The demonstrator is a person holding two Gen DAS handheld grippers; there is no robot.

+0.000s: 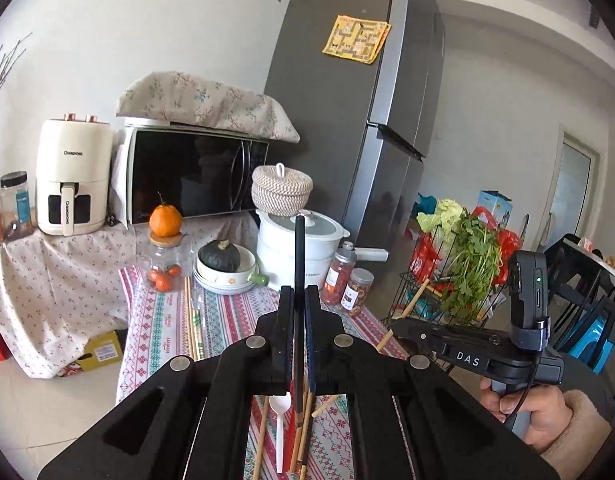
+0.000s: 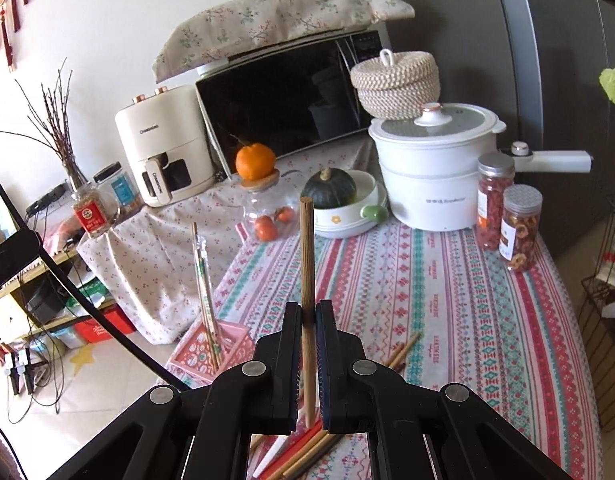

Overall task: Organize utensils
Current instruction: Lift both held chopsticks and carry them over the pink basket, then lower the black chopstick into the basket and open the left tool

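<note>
Black fingers of the left gripper clamped tight on a black chopstick, stick upright, its upper end above the fingertips, its lower end down between the arms. Under that gripper, on the near edge of the counter: a loose heap of chopsticks in wood, red and dark tones, with one white plastic spoon among them.

Right gripper: fingers pinched on a brown wooden chopstick, also upright, held clear above the striped cloth. A hand in a pale fleecy sleeve grips its handle.

Pink lattice holder at the counter's left edge, a few chopsticks standing in it, leaning. Two more sticks lie flat just right of the right gripper.

Far end of the counter: white lidded pot, woven basket beside it, dark green squash in a bowl, glass jar with an orange on its lid, two snack jars near the right edge.
</note>
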